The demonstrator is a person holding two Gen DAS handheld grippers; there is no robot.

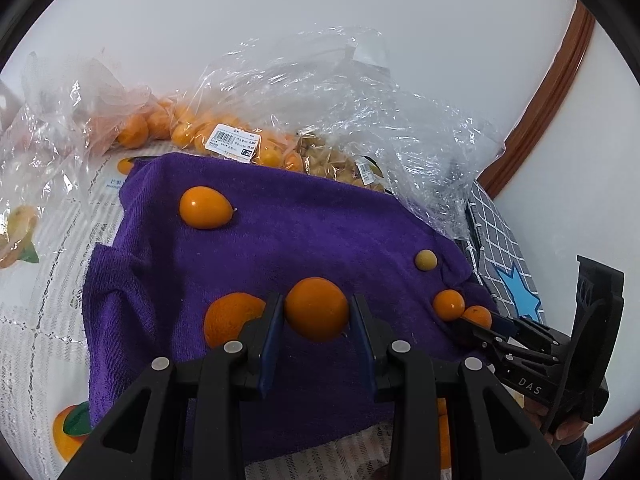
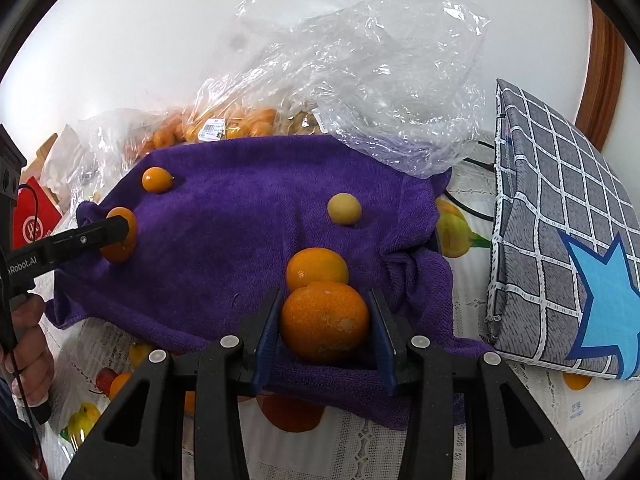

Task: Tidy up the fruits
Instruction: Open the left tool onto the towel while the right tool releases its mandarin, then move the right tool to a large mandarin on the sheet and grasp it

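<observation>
A purple towel (image 1: 280, 240) (image 2: 248, 208) lies on the table with loose fruit on it. My left gripper (image 1: 318, 316) is shut on a smooth orange fruit (image 1: 316, 308), with a rough orange (image 1: 228, 316) just left of its fingers. My right gripper (image 2: 324, 320) is shut on a small rough orange (image 2: 324, 322), also seen in the left wrist view (image 1: 478, 316). A smooth orange fruit (image 2: 316, 268) (image 1: 448, 304) touches it behind. An oval orange fruit (image 1: 205, 207) (image 2: 157, 179) and a small yellow-green fruit (image 1: 425, 259) (image 2: 344, 208) lie farther back.
Clear plastic bags (image 1: 320, 112) (image 2: 360, 80) of small orange and tan fruit lie behind the towel. A grey checked pouch with a blue star (image 2: 560, 240) stands at the right. A fruit-print tablecloth (image 1: 40, 300) covers the table. A red packet (image 2: 34, 224) lies at the left.
</observation>
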